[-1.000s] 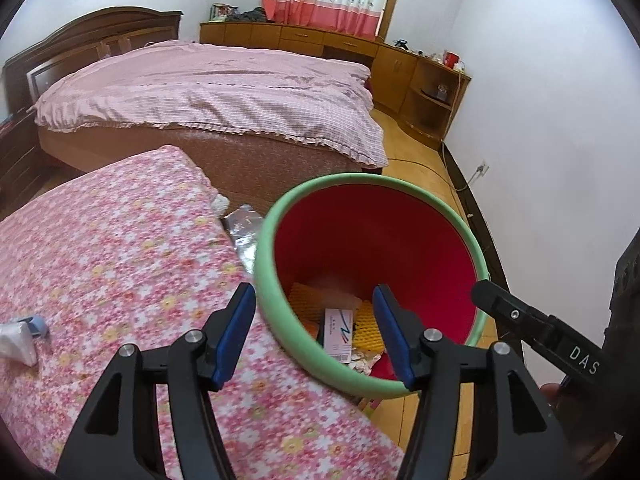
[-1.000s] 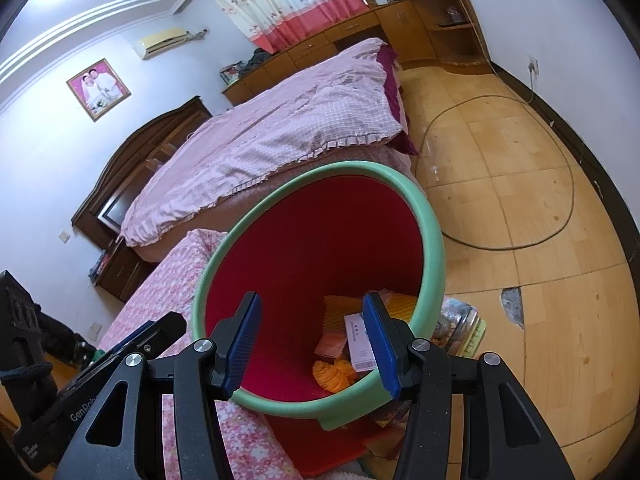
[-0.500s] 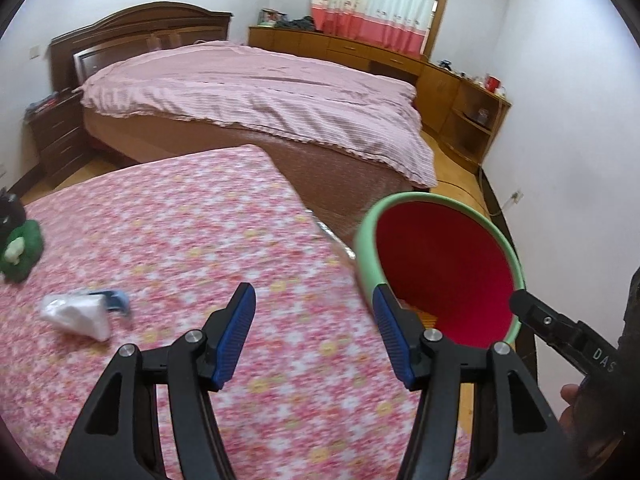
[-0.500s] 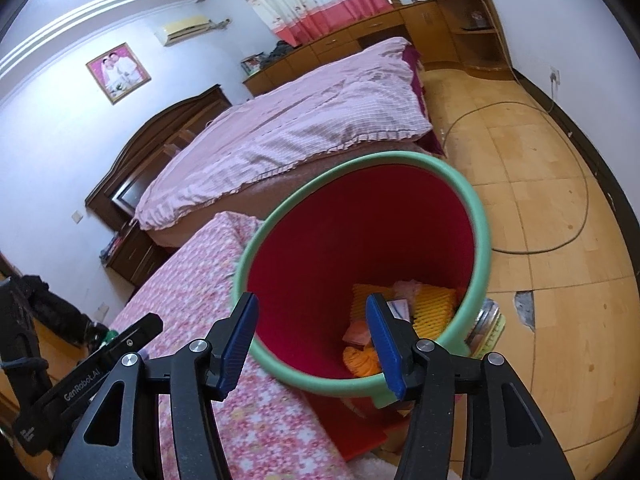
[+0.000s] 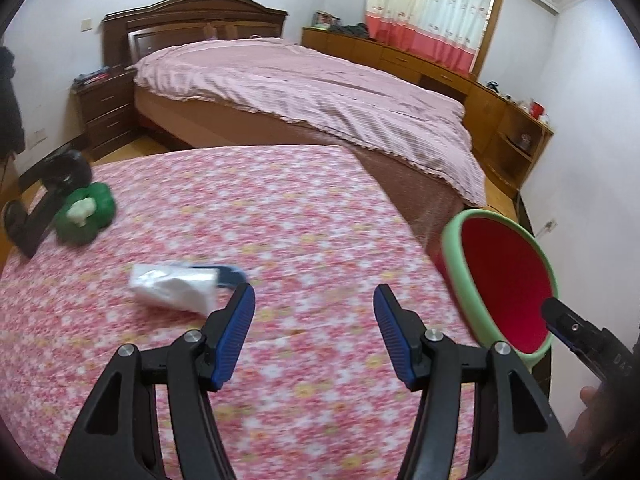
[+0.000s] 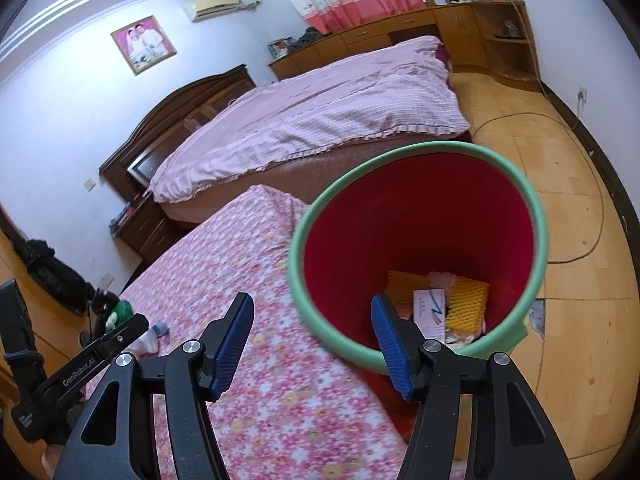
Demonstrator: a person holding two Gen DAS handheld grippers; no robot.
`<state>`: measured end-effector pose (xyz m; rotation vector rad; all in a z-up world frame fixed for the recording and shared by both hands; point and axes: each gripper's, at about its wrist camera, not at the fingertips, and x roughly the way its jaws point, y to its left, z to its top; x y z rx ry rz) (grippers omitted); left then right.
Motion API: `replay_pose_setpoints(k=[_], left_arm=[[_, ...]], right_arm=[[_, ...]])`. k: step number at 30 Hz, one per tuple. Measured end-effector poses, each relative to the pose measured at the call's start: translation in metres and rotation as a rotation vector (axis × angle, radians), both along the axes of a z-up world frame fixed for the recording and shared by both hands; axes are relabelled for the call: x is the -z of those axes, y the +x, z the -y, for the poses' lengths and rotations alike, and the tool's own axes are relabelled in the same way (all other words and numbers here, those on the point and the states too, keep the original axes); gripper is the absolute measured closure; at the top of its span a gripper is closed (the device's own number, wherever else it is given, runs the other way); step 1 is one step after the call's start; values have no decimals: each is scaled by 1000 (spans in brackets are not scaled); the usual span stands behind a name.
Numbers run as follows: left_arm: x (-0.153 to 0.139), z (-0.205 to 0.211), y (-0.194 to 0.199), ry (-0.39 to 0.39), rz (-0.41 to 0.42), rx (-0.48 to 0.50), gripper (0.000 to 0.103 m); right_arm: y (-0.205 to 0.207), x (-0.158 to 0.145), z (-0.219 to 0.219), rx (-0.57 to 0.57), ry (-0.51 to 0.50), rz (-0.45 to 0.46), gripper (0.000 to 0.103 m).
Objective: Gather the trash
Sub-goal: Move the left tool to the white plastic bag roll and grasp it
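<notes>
A red bin with a green rim (image 5: 508,280) (image 6: 420,240) stands off the right edge of the floral table (image 5: 280,240) (image 6: 248,280); inside lie orange foam netting, a small white box (image 6: 430,310) and other scraps. On the cloth a crumpled white wrapper with a blue end (image 5: 176,286) (image 6: 154,330) lies just left of my left gripper (image 5: 314,336), whose jaws are opening with nothing between them. My right gripper (image 6: 312,340) hovers over the table edge by the bin rim, its jaws also opening and empty.
A green object with a white cap (image 5: 86,212) and a black stand (image 5: 44,196) sit at the table's far left. A bed with a pink cover (image 5: 312,92) lies beyond, wooden cabinets (image 5: 512,128) along the wall, a cable (image 6: 592,208) on the wooden floor.
Both grippers swung left from over the bin toward the table. The white wrapper came into the left wrist view and now lies close to the left finger. Both jaws spread slightly wider.
</notes>
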<state>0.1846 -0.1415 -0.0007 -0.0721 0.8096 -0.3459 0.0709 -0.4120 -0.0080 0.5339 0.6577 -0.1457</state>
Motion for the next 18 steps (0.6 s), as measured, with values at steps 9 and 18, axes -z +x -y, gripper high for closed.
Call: replay_pose_setpoints(k=[9, 18], left_arm=[[13, -43, 15, 30, -28, -94, 34], [34, -64, 39, 111, -55, -165, 20]], right_arm=[[18, 4, -26, -52, -21, -19, 28], [38, 16, -39, -81, -28, -59, 28]])
